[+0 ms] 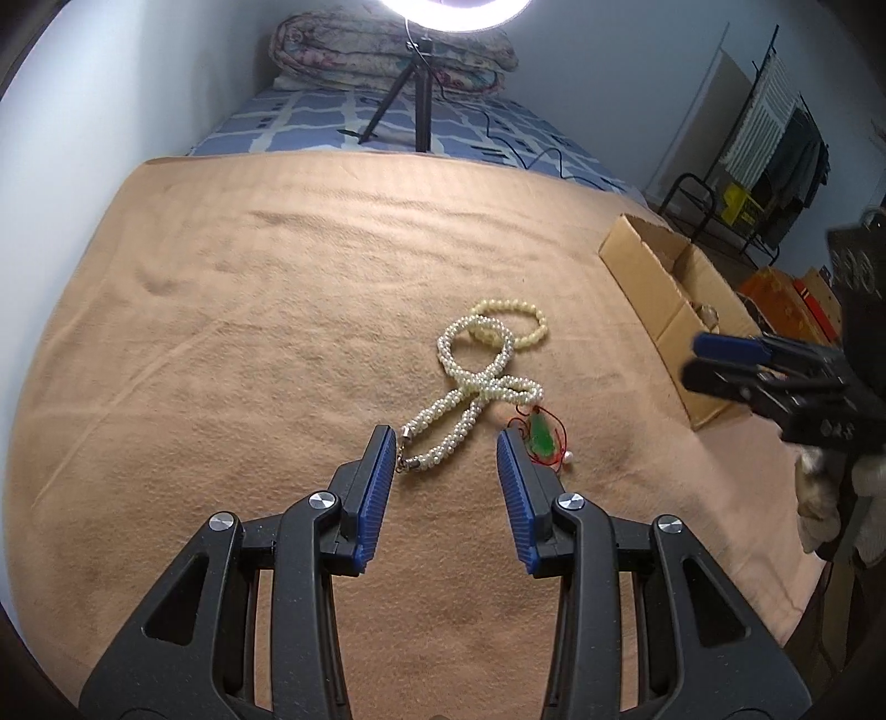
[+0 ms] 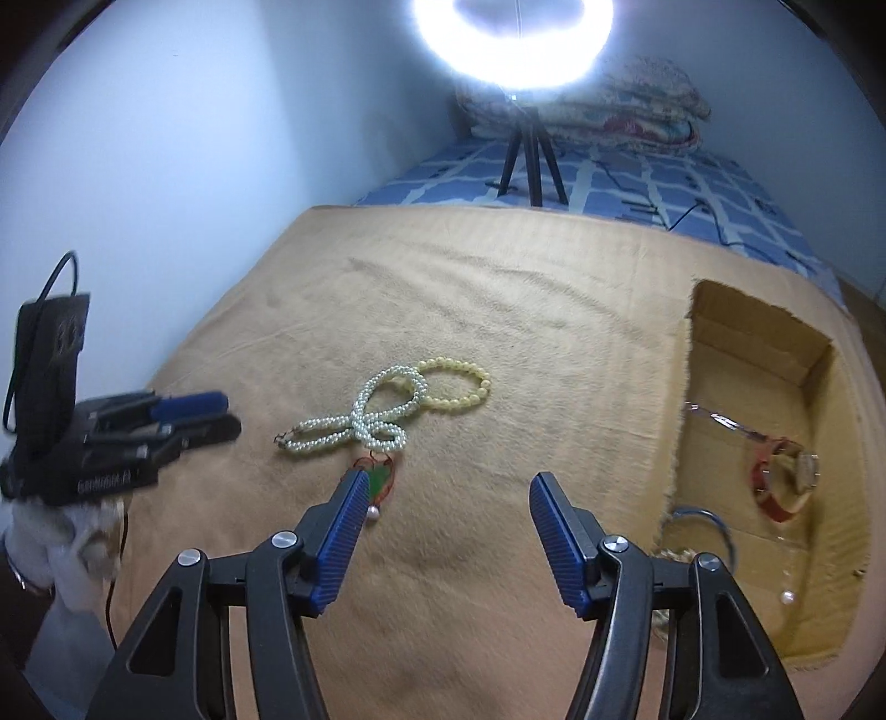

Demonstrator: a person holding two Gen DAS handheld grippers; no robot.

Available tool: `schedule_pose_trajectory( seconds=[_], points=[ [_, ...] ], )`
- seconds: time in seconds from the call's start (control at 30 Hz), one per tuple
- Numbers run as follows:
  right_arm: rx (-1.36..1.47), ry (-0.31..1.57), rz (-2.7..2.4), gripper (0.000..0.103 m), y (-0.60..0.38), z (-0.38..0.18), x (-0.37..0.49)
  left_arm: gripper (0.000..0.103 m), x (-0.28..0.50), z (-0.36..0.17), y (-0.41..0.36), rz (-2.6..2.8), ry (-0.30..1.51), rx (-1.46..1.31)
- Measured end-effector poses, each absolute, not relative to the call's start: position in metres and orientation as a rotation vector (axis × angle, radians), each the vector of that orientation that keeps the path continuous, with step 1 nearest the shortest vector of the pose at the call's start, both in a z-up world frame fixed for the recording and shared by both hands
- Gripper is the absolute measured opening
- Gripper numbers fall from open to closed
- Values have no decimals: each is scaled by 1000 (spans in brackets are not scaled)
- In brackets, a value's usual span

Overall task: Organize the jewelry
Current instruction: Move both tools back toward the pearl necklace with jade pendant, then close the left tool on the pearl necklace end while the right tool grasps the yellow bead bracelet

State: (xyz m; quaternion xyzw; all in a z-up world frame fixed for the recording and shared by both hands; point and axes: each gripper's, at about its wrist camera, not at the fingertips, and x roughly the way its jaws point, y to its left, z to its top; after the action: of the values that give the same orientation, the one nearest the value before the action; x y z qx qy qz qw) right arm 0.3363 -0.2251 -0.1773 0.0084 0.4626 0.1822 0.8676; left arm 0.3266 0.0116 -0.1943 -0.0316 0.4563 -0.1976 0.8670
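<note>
Left wrist view: a tan blanket (image 1: 277,310) covers the near end of a bed whose blue checked sheet (image 1: 310,119) runs back to a folded quilt (image 1: 387,50) and a ring light (image 2: 515,50) on a black tripod (image 1: 418,94). An open cardboard box (image 2: 819,399) sits at the blanket's right edge, holding a red-strapped watch (image 2: 786,479), a metal bangle (image 2: 714,523) and a loose pearl (image 2: 787,597). Mid-blanket lies a looped white pearl necklace (image 1: 476,382), touching a yellow bead bracelet (image 1: 526,321); a green pendant on red cord (image 1: 542,440) rests just beside it. Left gripper (image 1: 446,437) hangs released, jaws apart over the necklace's clasp end, nothing between them. Right gripper (image 2: 448,484) is likewise released and empty, one finger (image 2: 346,520) near the pendant. No readable writing or brand shows anywhere.
</note>
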Motion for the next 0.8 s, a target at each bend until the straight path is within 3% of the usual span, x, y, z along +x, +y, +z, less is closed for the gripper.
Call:
schedule_pose_trajectory(
  seconds=[0.27,0.8],
  points=[
    [86,1031,342,56,-216,-200,376,38,332,-210,5,-448,972,6],
    [238,1097,270,56,-219,-230,430,38,351,-234,-19,-475,1015,148]
  ],
)
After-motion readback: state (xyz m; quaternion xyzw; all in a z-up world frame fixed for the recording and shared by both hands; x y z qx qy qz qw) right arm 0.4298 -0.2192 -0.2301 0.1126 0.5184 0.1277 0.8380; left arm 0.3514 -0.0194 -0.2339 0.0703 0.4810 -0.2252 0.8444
